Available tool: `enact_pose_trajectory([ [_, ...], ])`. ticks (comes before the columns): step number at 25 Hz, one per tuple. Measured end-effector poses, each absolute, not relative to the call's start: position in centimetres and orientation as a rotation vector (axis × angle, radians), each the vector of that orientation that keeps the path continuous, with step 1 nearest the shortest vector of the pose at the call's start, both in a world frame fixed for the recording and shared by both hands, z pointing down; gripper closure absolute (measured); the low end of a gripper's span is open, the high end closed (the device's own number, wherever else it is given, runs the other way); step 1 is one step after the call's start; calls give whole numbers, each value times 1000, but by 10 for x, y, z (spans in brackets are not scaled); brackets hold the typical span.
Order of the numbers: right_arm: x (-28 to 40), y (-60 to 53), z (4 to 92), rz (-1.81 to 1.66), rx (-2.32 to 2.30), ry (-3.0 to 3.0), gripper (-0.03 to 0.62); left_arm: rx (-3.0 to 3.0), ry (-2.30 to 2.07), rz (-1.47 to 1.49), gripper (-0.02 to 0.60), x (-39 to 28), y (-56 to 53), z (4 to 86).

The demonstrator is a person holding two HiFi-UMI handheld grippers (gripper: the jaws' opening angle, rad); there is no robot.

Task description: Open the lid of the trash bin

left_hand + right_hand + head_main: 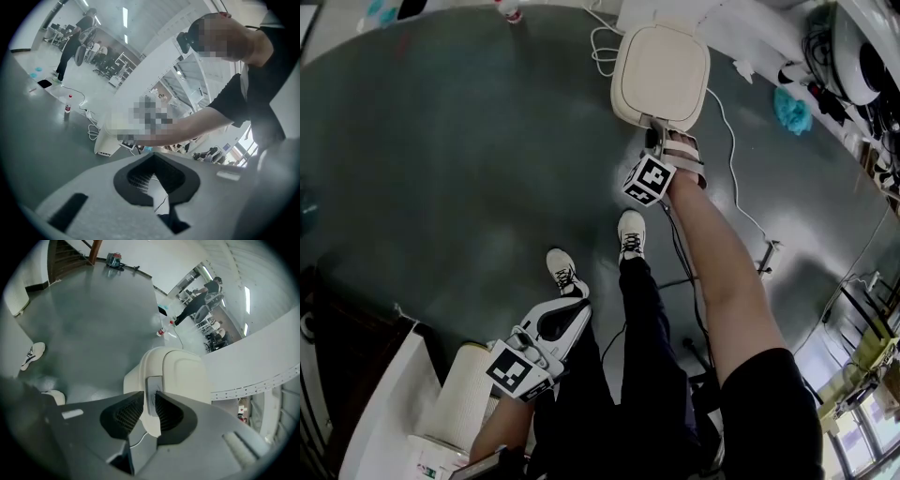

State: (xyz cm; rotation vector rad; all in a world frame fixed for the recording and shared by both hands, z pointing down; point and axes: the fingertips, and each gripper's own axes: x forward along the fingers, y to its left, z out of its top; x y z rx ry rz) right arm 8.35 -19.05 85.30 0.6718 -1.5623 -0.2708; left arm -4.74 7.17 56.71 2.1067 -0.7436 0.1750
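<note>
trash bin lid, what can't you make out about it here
- Inside of the trash bin: every view, the closed lid covers it.
- Grip: right gripper view, right gripper straddles the lid tab; pad pressure unclear.
- Hinge: head view, too small; left gripper view, mosaic patch and arm cover the bin.

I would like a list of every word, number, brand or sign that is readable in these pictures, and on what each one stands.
No text can be read.
right gripper's marker cube and left gripper's marker cube: black-and-white square patterns, no letters.
front tab of the trash bin: a faint mark, too blurred.
bottle: red label, too small.
white box: coloured print, too small.
</note>
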Motion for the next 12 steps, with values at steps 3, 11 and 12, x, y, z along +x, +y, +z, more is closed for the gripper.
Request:
enact_pose_trajectory([
  [3,83,-190,854,-279,665,-1550,514,2104,-740,171,583,-47,73,568],
  [11,84,-190,854,-298,673,-1536,493,2107,-739,165,583,-41,78,567],
  [12,84,-191,854,-298,677,-1536,511,2107,-740,166,583,-42,78,568],
])
